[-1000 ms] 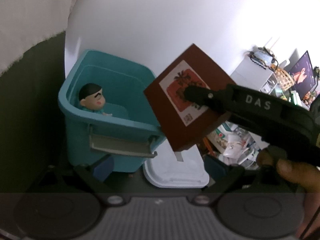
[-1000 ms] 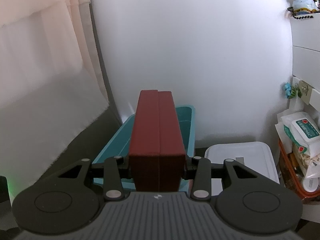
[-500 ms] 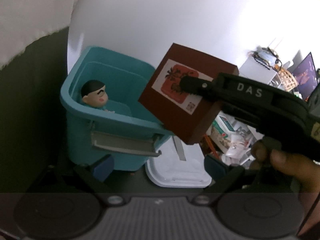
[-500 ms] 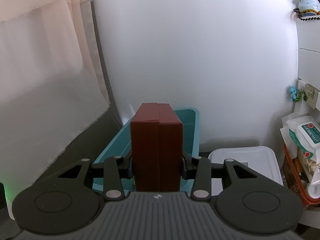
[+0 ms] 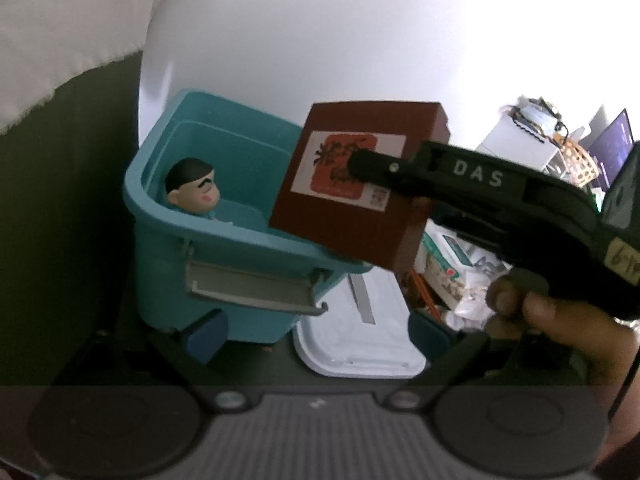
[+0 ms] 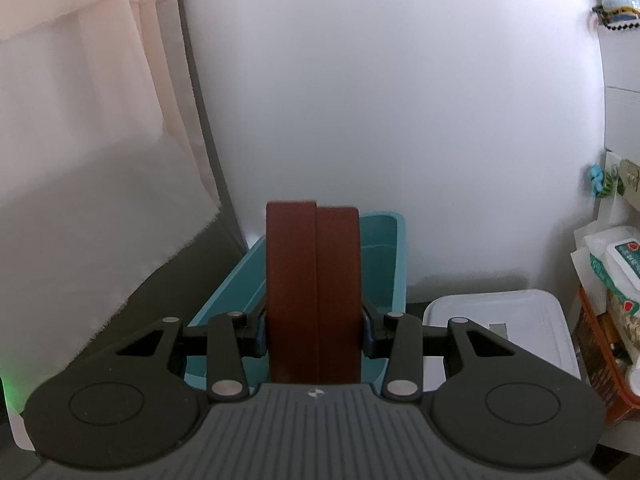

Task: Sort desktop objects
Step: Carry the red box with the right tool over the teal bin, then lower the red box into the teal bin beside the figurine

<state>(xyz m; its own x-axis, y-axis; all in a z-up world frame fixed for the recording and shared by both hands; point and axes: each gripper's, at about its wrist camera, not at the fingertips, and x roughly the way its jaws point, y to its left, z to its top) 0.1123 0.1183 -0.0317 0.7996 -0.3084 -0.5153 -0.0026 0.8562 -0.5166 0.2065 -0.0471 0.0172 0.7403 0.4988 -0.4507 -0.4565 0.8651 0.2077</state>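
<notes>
My right gripper [image 6: 314,328] is shut on a dark red box [image 6: 314,292], its blue pads pressing both broad faces. In the left wrist view the box [image 5: 344,216], with a red-and-white label, hangs over the right rim of the teal bin [image 5: 160,208], and the right gripper's black finger [image 5: 384,168] lies across the label. A toy figure with black hair [image 5: 192,192] sits inside the bin. My left gripper [image 5: 316,334] stands open low in front of the bin, nothing between its blue pads. A person's hand [image 5: 560,320] holds the right gripper.
A white lid [image 5: 360,348] lies flat to the right of the bin, also in the right wrist view [image 6: 500,312]. An orange basket [image 6: 600,360] with wipe packs stands at the far right. White wall behind, pale curtain [image 6: 80,120] at the left.
The right gripper has carried the red box leftward and turned it nearer to level, so it now overlaps the bin's rim. The left gripper has stayed put.
</notes>
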